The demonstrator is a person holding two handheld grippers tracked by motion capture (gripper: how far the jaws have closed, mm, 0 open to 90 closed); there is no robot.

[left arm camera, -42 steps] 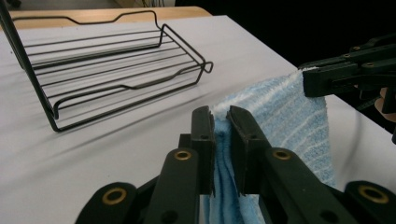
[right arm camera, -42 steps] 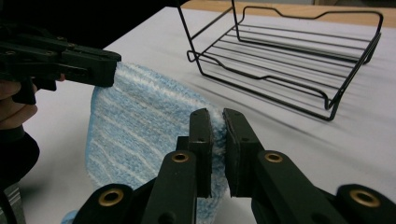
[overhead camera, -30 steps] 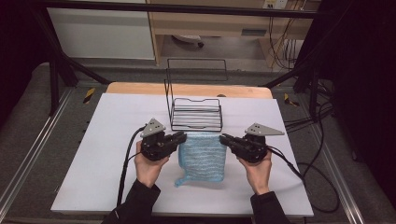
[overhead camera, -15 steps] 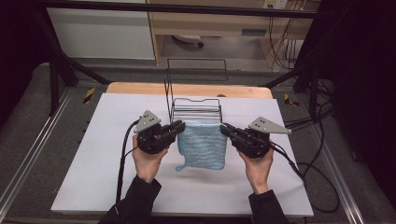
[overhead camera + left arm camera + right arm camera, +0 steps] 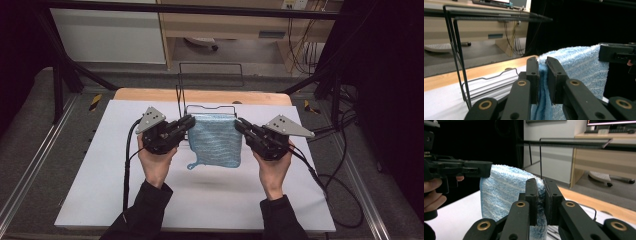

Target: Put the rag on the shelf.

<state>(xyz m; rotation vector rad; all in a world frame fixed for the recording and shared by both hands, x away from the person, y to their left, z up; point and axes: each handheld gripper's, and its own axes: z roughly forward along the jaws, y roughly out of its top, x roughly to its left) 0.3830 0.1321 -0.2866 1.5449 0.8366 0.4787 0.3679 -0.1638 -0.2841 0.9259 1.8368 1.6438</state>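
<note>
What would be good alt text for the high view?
A person's two grippers, left gripper and right gripper, hold a blue towel up by its top corners, hanging above a white table, with a black wire rack behind it.

light: overhead, bright table | surroundings: dark | focus: slightly soft

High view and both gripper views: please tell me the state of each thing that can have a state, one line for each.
Blue towel: lifted off the table, hanging flat between the two grippers, held at both upper corners.
Left gripper: shut on the towel's left corner.
Right gripper: shut on the towel's right corner.
Wire rack: upright on the table behind the towel, nothing seen in it.
</note>
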